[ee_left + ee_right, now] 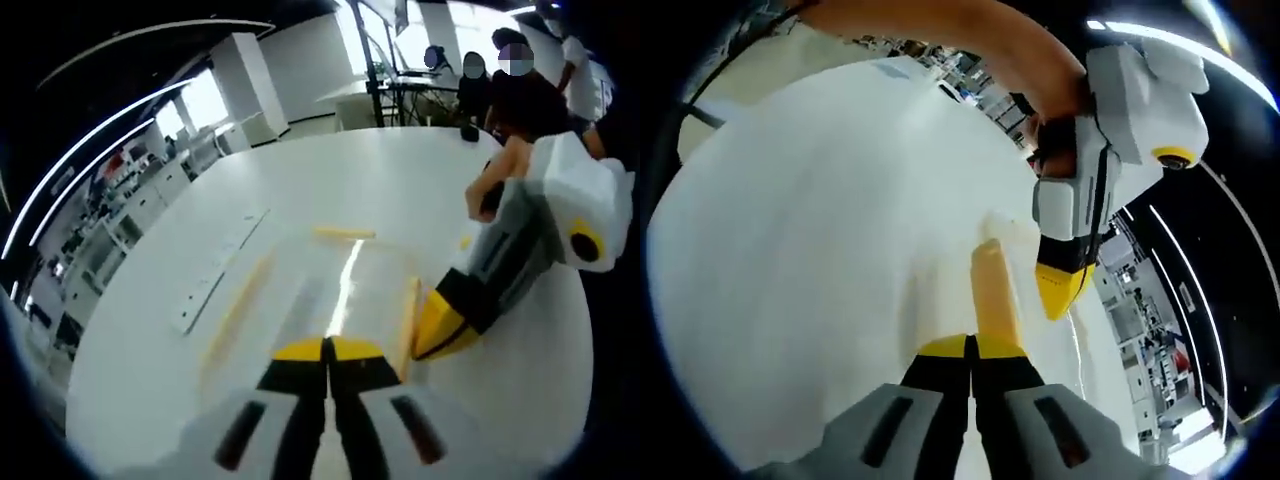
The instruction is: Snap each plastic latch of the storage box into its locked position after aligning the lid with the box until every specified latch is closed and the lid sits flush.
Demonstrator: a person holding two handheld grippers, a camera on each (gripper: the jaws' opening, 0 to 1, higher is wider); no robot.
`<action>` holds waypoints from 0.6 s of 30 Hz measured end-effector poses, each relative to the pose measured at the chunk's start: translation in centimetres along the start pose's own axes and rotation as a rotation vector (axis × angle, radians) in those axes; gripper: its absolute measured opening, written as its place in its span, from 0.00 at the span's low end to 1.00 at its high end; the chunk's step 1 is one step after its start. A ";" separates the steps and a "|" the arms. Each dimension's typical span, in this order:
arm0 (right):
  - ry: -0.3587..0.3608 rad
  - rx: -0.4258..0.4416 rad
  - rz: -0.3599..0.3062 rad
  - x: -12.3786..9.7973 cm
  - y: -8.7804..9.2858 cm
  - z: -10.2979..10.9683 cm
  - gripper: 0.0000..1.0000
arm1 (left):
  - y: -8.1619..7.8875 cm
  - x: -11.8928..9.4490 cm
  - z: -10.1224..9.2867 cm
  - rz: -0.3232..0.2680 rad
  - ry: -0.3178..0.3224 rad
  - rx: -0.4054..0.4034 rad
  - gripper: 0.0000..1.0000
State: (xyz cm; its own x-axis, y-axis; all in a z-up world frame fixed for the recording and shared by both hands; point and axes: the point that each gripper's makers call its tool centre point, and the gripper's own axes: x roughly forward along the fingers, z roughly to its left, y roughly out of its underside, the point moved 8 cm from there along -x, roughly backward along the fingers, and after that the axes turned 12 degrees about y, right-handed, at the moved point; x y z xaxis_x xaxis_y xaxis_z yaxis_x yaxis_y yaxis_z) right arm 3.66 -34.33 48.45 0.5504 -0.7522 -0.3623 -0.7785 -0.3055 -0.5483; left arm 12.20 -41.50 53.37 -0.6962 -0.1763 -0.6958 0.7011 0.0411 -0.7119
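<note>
White round table (300, 180) is seen in an open office; shelving is visible at the far side, and people are seated at the far edge of the table.

Clear box (345, 290) with yellow latches is laid flat on the table, lid on. In the left gripper view it is placed directly ahead of the left hand-held gripper (327, 350), whose jaws are pressed together, with nothing pinched, their yellow tips at the box's near edge. One latch (343, 234) is seen along the far edge, one (238, 310) along the left side, one (409, 312) along the right. Whether the latches are snapped shut cannot be told: motion blur.

Right hand-held gripper (445, 335) is brought in from the right in that view, angled down, its tip touching or just beside the right-side latch. Its jaws are likewise pressed together, nothing held between them.

A white power strip (215, 275) is laid on the table left of the box, apart from it.

In the right gripper view, a latch (995, 295) is lined up just ahead of the closed tips, and the left hand-held gripper is held just beyond it, tip down.
</note>
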 end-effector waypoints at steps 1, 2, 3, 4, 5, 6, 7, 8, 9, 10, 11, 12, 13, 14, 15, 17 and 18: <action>-0.001 -0.009 0.000 0.0 0.1 0.0 0.00 | 0.1 0.0 0.0 -0.003 0.003 0.004 0.00; 0.012 -0.020 -0.007 0.0 0.1 0.1 0.00 | 0.1 -0.1 0.1 -0.009 0.003 0.006 0.00; 0.018 -0.035 -0.011 0.0 0.1 0.2 0.00 | 0.1 0.0 0.1 -0.012 0.006 0.007 0.00; 0.019 -0.030 -0.014 0.1 0.1 0.2 0.00 | 0.1 0.0 0.1 -0.012 0.006 0.008 0.00; 0.020 -0.025 -0.017 0.1 0.1 0.2 0.00 | 0.1 0.0 0.1 -0.012 0.007 0.009 0.00; 0.021 -0.019 -0.020 0.1 0.2 0.2 0.00 | 0.1 0.0 0.1 -0.013 0.007 0.010 0.00; 0.022 -0.014 -0.023 0.1 0.2 0.1 0.00 | 0.1 0.0 0.1 -0.013 0.008 0.010 0.00; 0.018 -0.016 -0.026 0.1 0.2 0.2 0.00 | 0.0 0.0 0.1 -0.010 0.008 0.008 0.00; 0.020 -0.010 -0.028 0.1 0.2 0.2 0.00 | 0.0 0.0 0.1 -0.011 0.007 0.008 0.00; 0.015 -0.009 -0.031 0.1 0.2 0.2 0.00 | 0.1 0.0 0.1 -0.011 0.010 0.007 0.00; 0.016 -0.003 -0.036 0.0 0.2 0.1 0.00 | 0.1 0.0 0.1 -0.013 0.009 0.004 0.00; 0.011 0.003 -0.035 0.0 0.2 0.1 0.00 | 0.1 -0.1 0.1 -0.013 0.010 0.005 0.00; 0.009 0.003 -0.034 0.0 0.2 0.1 0.00 | 0.1 -0.1 0.1 -0.012 0.014 -0.002 0.00; 0.008 0.004 -0.033 0.1 0.1 0.0 0.00 | 0.0 -0.1 0.1 -0.010 0.015 -0.003 0.00; 0.003 0.018 -0.030 0.0 0.1 0.0 0.00 | 0.0 -0.2 0.0 -0.007 0.017 -0.004 0.00; 0.009 0.000 -0.033 0.0 0.1 0.2 0.00 | 0.1 -0.2 0.0 -0.010 0.015 -0.009 0.00; 0.009 -0.002 -0.034 0.0 0.1 0.2 0.00 | 0.1 -0.2 0.0 -0.013 0.019 -0.013 0.00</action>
State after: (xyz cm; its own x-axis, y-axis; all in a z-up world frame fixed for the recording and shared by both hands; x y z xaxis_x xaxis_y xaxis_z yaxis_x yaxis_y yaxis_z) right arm 3.60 -34.21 48.23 0.5737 -0.7466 -0.3369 -0.7602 -0.3323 -0.5583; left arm 12.47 -41.50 53.43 -0.7081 -0.1586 -0.6880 0.6900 0.0513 -0.7220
